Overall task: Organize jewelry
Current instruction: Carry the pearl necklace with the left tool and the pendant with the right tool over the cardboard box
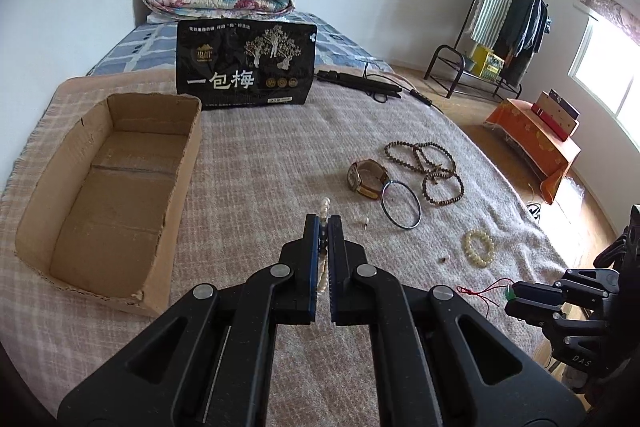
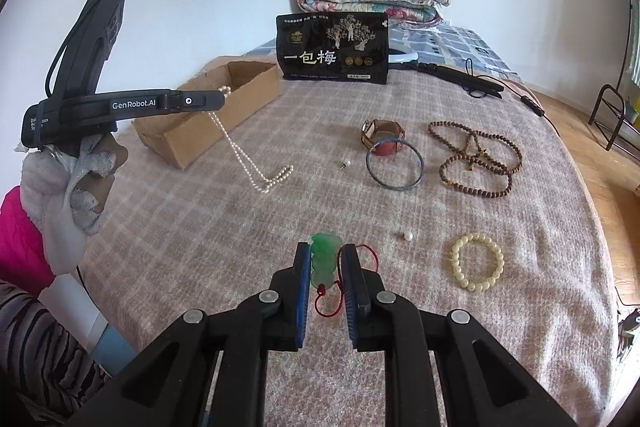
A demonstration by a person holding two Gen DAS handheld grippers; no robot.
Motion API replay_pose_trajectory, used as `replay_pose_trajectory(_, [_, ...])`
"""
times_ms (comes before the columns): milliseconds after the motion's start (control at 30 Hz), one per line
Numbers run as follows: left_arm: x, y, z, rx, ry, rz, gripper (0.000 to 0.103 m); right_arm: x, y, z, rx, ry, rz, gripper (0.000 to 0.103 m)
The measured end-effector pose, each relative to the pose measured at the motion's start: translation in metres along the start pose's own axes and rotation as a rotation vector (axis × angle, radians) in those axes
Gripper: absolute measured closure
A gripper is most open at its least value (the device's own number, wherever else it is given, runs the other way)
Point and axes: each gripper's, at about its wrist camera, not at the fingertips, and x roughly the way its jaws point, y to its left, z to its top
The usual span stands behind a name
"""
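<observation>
Left gripper (image 1: 323, 223) clenched on pearl necklace (image 2: 256, 171), tail dragging on bed (image 2: 320, 195); could snag short of cardboard box (image 1: 100, 187). Right gripper (image 2: 326, 255) grasping green pendant (image 2: 325, 247).

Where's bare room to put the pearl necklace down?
The cardboard box shows a bare floor. Bare blanket lies between the box and the pearl necklace. It is crowded by the watch, bangle and brown beads.

Both wrist views look from low over the blanket toward the black bag (image 1: 246, 63) (image 2: 333, 47), left nearer, sharing jewelry before it.
</observation>
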Motion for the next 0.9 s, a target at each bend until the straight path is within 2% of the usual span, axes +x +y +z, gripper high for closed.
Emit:
replay_pose_trajectory(233, [-0.034,0.012,0.025,-0.019,-0.072,0.006,0.102,-0.009,0.008,0.02,-0.034,-0.03,0.009,0.089])
replay_pose_trajectory(533, [-0.084,0.036,0.06,-0.012,-0.195,0.071,0.102,-0.009,0.021,0.053,-0.077,-0.066,0.027,0.089])
replay_pose_trajectory(767, [-0.102,0.068,0.083,-0.032,-0.24,0.123,0.102,0.003,0.04,0.084,-0.112,-0.079,0.066,0.089])
replay_pose_trajectory(900, [-0.105,0.088,0.086,-0.054,-0.253,0.154,0.102,0.012,0.055,0.106,-0.13,-0.085,0.097,0.089])
